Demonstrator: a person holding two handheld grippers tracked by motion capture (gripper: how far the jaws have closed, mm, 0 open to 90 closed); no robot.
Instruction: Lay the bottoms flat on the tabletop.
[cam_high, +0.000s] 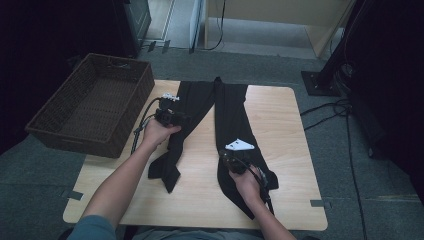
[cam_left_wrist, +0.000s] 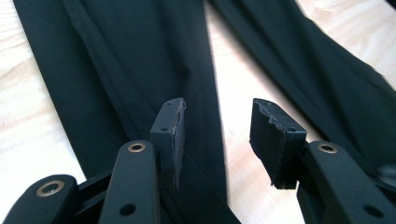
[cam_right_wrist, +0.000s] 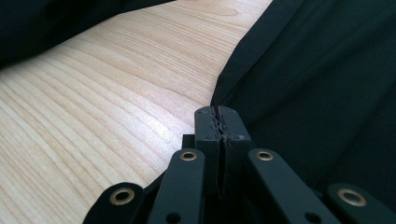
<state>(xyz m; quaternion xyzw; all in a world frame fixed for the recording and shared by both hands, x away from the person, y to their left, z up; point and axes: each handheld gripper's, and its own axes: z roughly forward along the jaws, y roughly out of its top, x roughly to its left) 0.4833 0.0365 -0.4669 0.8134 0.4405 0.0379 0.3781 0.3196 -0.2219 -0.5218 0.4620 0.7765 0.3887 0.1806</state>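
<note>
Black trousers (cam_high: 200, 100) lie flat on the wooden table (cam_high: 285, 130), waist at the far edge and both legs running toward me. My left gripper (cam_high: 183, 119) hovers over the left leg (cam_left_wrist: 140, 65), open, with nothing between its pads (cam_left_wrist: 170, 128). My right gripper (cam_high: 226, 154) rests low on the right leg (cam_high: 232, 115); its jaws are shut, tips (cam_right_wrist: 217, 114) at that leg's inner edge (cam_right_wrist: 299, 84). No cloth shows between the pads. The left leg's hem is folded and bunched near the table's front.
A dark wicker basket (cam_high: 75, 142) stands off the table's left side, overlapping its far left corner. Cables lie on the carpet at the right, and a black stand foot (cam_high: 320, 82) sits past the far right corner.
</note>
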